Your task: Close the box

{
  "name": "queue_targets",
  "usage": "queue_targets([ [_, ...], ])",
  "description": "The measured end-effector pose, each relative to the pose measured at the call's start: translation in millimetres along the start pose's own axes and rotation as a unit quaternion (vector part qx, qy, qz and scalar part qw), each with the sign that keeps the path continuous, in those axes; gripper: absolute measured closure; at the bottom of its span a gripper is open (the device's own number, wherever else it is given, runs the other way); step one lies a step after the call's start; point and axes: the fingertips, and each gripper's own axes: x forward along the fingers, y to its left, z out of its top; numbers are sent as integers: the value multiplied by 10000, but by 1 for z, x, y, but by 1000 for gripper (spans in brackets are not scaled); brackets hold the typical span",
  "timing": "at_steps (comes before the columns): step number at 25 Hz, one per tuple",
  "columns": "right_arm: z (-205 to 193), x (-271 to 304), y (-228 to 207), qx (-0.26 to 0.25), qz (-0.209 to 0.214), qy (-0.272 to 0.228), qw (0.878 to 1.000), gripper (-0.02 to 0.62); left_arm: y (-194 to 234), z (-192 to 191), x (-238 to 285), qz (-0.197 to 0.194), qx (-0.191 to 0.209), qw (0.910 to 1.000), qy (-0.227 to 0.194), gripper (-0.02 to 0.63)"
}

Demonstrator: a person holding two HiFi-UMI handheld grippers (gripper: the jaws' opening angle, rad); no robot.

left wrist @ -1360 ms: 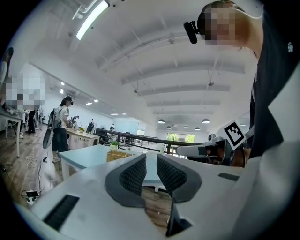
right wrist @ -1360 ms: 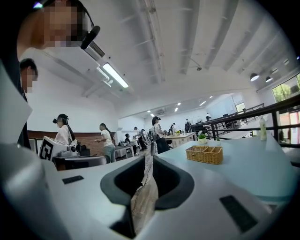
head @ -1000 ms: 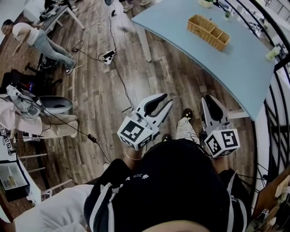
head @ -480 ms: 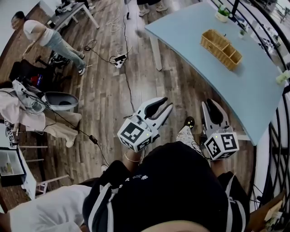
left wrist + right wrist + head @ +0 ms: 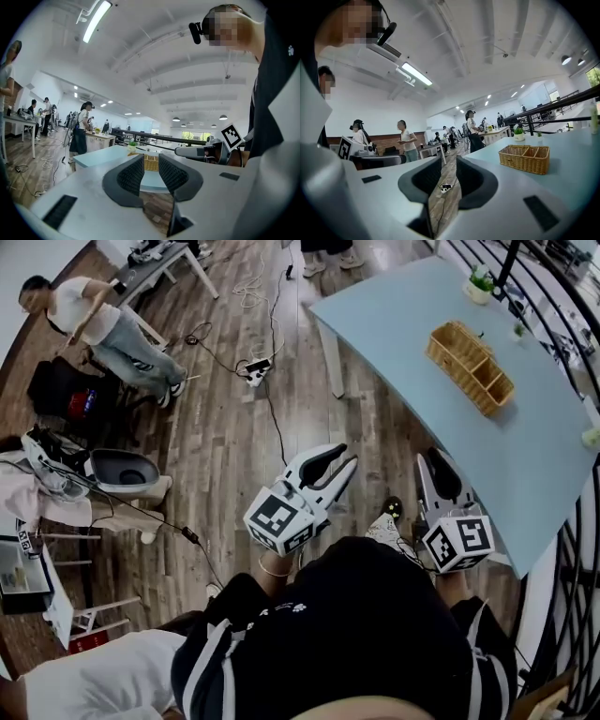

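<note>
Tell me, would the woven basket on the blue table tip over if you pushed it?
Probably not: the basket looks low and wide, so it would likely slide on the smooth table. It seems empty and woven, so probably light.

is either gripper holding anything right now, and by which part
Nothing is held. The left gripper and the right gripper both have their jaws apart and empty.

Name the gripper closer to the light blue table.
The right gripper, near the edge of the light blue table; the left gripper hangs over wooden floor farther off.

Black shirt [image 5: 366, 615] (white sleeve stripes), patterned shoe [image 5: 382, 527]
</note>
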Motion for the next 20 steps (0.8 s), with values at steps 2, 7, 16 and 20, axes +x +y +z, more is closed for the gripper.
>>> queue_targets([
  [2,5,14,-9,-7,51,20,10000,495,11,3,12,57,-6,10000,7,531],
  [7,9,42,-42,28,185,69,9998,492,29,1,47,223,-4,9998,5,531],
  [16,30,70,-114,88,170,129,9997,489,45,13,121,277,-57,9996,-1,531],
  [20,34,83,-136,107,204,163,9996,489,52,10,146,314,-140,9994,59,531],
])
